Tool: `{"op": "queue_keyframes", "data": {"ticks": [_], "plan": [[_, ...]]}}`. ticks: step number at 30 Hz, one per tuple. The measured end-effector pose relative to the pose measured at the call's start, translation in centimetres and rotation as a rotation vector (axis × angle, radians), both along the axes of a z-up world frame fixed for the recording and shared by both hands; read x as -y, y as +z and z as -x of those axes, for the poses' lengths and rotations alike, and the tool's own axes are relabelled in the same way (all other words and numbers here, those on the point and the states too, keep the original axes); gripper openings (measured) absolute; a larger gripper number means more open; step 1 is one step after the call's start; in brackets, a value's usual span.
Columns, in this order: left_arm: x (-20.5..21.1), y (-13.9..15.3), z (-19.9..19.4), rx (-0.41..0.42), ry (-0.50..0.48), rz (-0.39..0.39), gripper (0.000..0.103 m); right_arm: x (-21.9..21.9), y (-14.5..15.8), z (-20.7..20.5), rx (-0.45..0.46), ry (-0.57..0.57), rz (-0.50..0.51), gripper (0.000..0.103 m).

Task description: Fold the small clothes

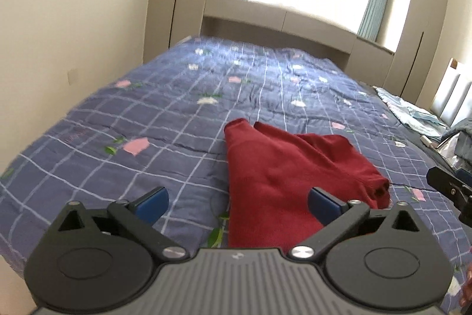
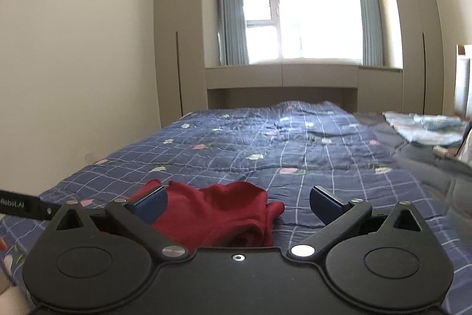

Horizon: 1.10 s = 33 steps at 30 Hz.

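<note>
A small dark red garment (image 1: 280,176) lies folded and bunched on the blue checked bedspread (image 1: 177,108), close in front of both grippers. My left gripper (image 1: 237,204) is open and empty, its blue pads (image 1: 153,202) straddling the garment's near left edge just above it. In the right wrist view the red garment (image 2: 218,211) lies low and left of centre. My right gripper (image 2: 239,204) is open and empty, its left pad (image 2: 152,204) over the garment. Part of the right gripper shows at the left wrist view's right edge (image 1: 451,188).
The bed runs to a beige cabinet ledge (image 2: 280,78) under a bright window. A cream wall (image 1: 73,19) flanks the bed's left side. Folded pale blue clothes (image 2: 424,127) and a grey blanket (image 2: 427,167) lie at the right side.
</note>
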<state>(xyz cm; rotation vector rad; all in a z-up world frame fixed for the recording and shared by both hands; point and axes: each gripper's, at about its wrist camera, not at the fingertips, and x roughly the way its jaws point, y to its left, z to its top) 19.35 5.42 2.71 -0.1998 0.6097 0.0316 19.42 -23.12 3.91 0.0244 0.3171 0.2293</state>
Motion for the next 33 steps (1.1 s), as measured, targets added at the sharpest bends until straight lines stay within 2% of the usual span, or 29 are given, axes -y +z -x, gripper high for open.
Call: {"op": "queue_keyframes", "data": {"ticks": [5, 13, 23, 33], "plan": [[0.7, 0.0, 3.8, 0.044, -0.014, -0.029, 0.103, -0.1, -0.1, 3.9, 0.011, -0.011, 0.006, 0.102], [1.1, -1.6, 7.9, 0.052, -0.029, -0.069, 0.103, -0.2, -1.7, 8.9, 0.005, -0.034, 0.029, 0.102], [1.6, -3.6, 12.0, 0.106, -0.013, -0.082, 0.103, -0.7, -4.2, 13.1, 0.007, -0.085, 0.051, 0.102], [1.8, -4.0, 13.6, 0.121, -0.015, -0.1, 0.103, -1.3, -5.4, 15.1, 0.022, -0.079, 0.063, 0.102]]}}
